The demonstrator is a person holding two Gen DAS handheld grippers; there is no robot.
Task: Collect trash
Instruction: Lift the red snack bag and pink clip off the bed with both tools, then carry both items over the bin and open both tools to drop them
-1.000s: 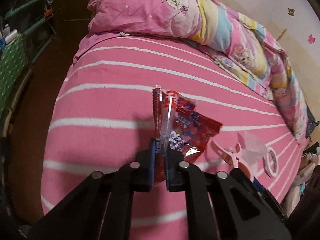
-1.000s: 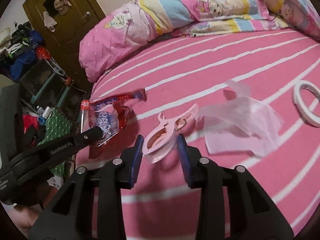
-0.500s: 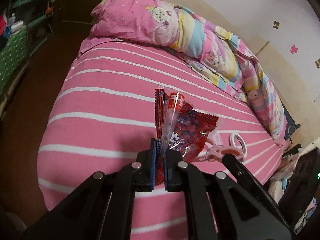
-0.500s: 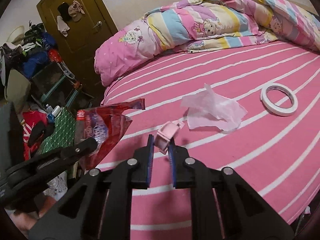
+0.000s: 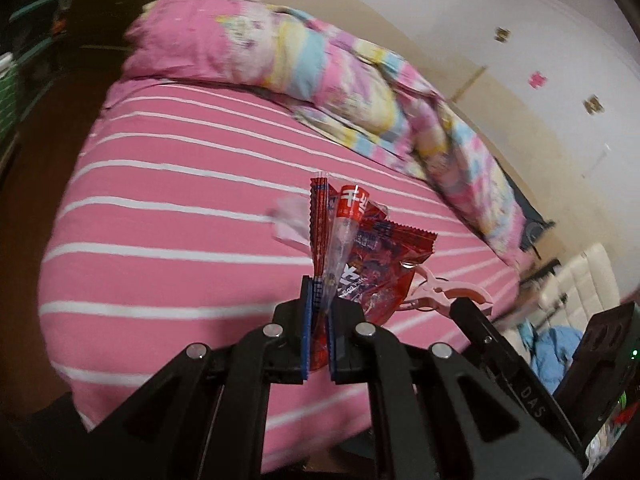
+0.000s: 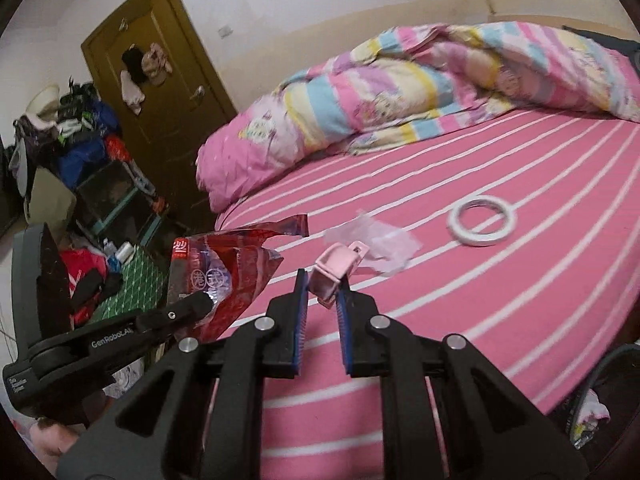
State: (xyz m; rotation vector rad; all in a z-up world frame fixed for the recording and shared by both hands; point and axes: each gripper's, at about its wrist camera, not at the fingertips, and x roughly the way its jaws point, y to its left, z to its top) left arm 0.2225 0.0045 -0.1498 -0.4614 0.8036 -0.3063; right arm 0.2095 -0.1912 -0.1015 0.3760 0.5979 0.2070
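My left gripper is shut on a crumpled red snack wrapper, which stands up from the pads above the pink striped bed. In the right wrist view the same wrapper hangs at the left in the left gripper. My right gripper is shut on a pink clothes peg, held clear of the sheet. The peg also shows behind the wrapper in the left wrist view. A crumpled pale tissue lies on the bed just beyond the peg.
A white tape roll lies on the bed to the right of the tissue. A bunched pastel quilt covers the far side. A brown door and cluttered shelves stand left of the bed.
The right gripper closed on the pink peg and lifted it off the sheet. Both grippers rose and drew back from the bed, the left still holding the wrapper.
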